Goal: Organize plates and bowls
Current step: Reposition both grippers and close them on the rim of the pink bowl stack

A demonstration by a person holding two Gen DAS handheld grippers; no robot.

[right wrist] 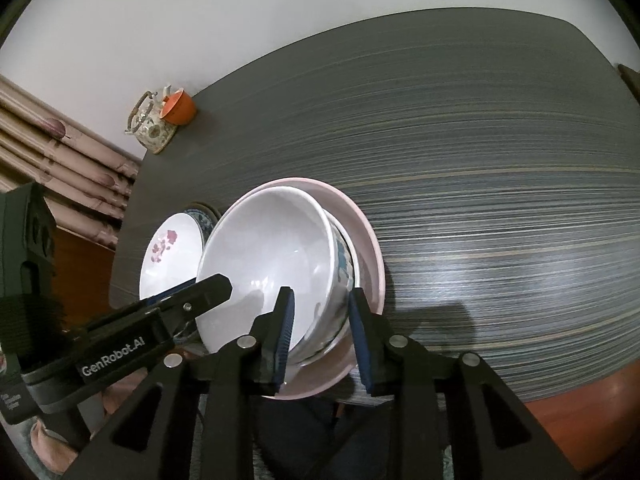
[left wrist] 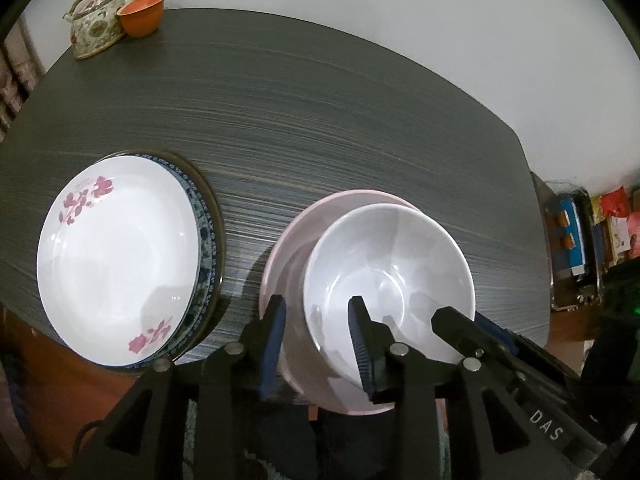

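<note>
Bowls are sitting stacked on a pink plate [left wrist: 288, 248] near the front edge of the table [left wrist: 360, 120], with the white bowl [left wrist: 388, 264] on top. To its left, well apart, a flowered plate [left wrist: 116, 256] is lying on other plates. The left gripper [left wrist: 318, 340] is straddling the bowl's near-left rim, fingers spread and not pressing. The right gripper [right wrist: 320, 332] is straddling the near-right rim, also spread loose. Both are equally near, so I think either could lift away next.

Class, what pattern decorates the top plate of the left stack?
Pink flower sprays on white, on the top plate; clearest in the left wrist view.
</note>
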